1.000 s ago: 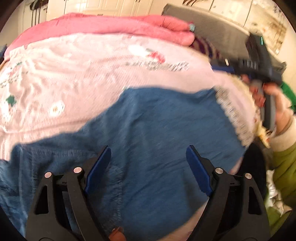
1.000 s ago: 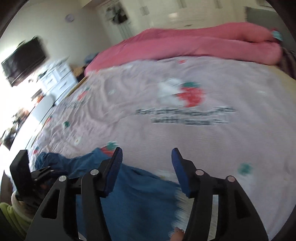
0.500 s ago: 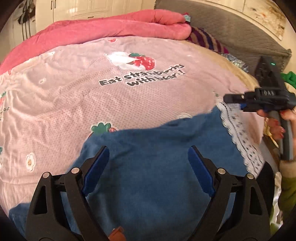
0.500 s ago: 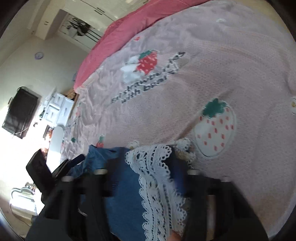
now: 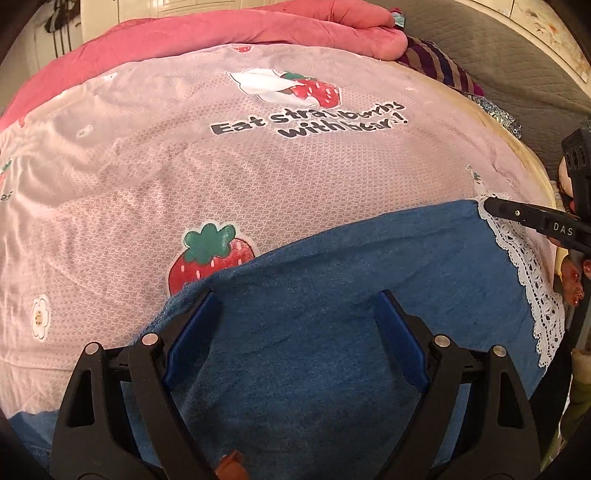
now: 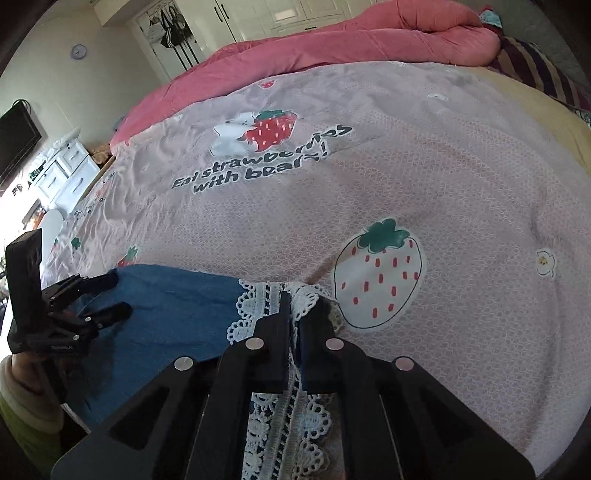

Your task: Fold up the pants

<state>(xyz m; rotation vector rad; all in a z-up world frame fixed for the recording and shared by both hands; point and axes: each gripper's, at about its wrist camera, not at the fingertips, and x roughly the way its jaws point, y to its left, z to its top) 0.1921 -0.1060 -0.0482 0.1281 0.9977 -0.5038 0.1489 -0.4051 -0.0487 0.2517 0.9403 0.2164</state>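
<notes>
Blue denim pants (image 5: 332,295) with a white lace hem (image 5: 532,280) lie on the pink strawberry bedspread (image 5: 221,155). My left gripper (image 5: 295,306) is open just above the denim, its blue pads (image 5: 192,332) wide apart and empty. My right gripper (image 6: 295,306) is shut on the lace hem (image 6: 266,299) at the pant leg's end; in the left wrist view it (image 5: 495,206) pinches the hem's far corner. In the right wrist view the left gripper (image 6: 110,295) stands open over the denim (image 6: 170,302).
A rolled pink duvet (image 5: 221,29) runs along the bed's far side. A striped cloth (image 5: 439,66) and a grey quilted headboard (image 5: 498,44) lie at the far right. White drawers (image 6: 62,173) and a wall TV (image 6: 14,136) stand left of the bed.
The right gripper has closed on the lace hem and pulled it flat on the bed. The left gripper has stayed open above the denim as the view shifted.
</notes>
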